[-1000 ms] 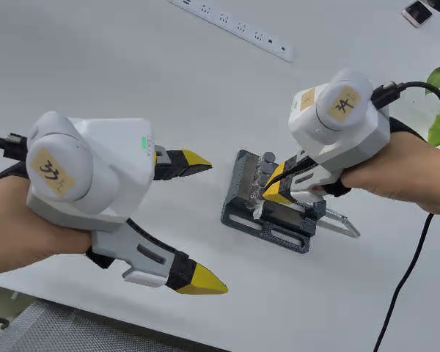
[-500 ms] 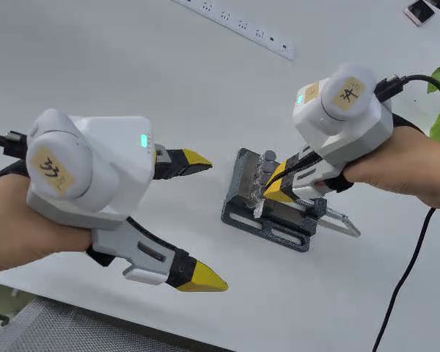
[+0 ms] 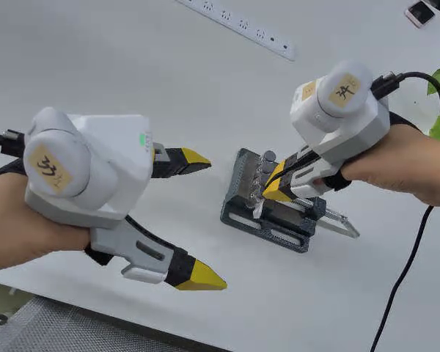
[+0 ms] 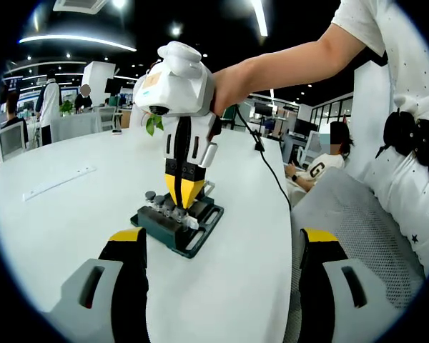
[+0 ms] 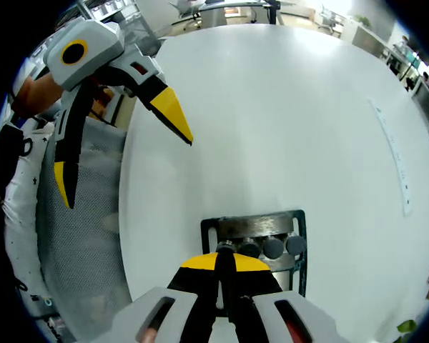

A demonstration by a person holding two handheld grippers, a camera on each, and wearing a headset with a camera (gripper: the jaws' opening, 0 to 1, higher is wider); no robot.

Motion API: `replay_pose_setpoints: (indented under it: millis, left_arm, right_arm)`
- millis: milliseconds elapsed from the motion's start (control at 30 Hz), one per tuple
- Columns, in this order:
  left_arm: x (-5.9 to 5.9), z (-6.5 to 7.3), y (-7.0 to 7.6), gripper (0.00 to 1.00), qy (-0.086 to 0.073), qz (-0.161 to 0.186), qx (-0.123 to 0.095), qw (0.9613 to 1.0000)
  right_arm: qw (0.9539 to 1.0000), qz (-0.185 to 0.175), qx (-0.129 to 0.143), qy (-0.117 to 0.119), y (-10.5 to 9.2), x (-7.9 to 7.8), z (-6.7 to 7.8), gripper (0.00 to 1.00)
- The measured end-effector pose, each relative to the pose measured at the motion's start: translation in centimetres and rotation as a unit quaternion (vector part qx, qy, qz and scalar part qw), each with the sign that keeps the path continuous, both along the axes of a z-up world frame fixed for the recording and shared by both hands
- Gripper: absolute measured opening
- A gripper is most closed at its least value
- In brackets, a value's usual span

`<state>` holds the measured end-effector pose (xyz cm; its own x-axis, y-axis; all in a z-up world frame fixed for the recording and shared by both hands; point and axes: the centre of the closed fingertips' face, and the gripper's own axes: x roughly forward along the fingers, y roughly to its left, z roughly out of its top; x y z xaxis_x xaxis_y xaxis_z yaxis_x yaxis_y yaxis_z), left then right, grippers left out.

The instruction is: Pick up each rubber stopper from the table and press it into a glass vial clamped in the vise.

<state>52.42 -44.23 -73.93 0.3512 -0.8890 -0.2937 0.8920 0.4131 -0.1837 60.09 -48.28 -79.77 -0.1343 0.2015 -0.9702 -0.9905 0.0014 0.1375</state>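
On the smooth white worktop (image 3: 132, 73) you have one vise (image 3: 273, 224), dark metal with a slotted base and a screw handle. Clamped in it stands one row of clear glass vials (image 3: 259, 183). The right gripper view gives four round grey rubber stoppers (image 5: 273, 247) along that row, matte and flat-topped. Your right tool (image 3: 270, 195) has its yellow-tipped jaws together, tips down on the near-end stopper; I cannot tell whether anything is pinched between them. Your left tool (image 3: 209, 220) is held well apart from the vise, jaws spread wide, holding nothing. One long white power strip (image 3: 238, 28) lies farther back.
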Motion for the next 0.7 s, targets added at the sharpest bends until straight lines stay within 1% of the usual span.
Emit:
replay_pose_setpoints:
  millis: [200,433,500,633,700]
  left_arm:
    - [0.11,-0.06,-0.01,0.87,-0.001,0.0,-0.001,1.0]
    - [0.12,-0.28,0.16,0.86,0.001,0.001,-0.002,1.0]
    - [0.16,-0.32,0.17,0.86,0.001,0.001,-0.002,1.0]
    - [0.37,-0.18,0.07,0.86,0.001,0.002,-0.004,1.0]
    - [0.47,-0.14,0.1,0.86,-0.001,0.002,-0.004,1.0]
  right_arm:
    - [0.9998,0.015,-0.01,-0.005,0.08,0.01,-0.03,0.01]
    - [0.9998,0.012,-0.016,0.002,0.18,-0.02,-0.07,0.0]
    - [0.9998,0.008,-0.018,0.003,0.21,0.05,-0.13,0.0]
    - [0.9996,0.012,-0.024,0.005,0.18,0.1,-0.17,0.0]
    - [0.9995,0.011,-0.028,0.006,0.03,-0.12,-0.16,0.0]
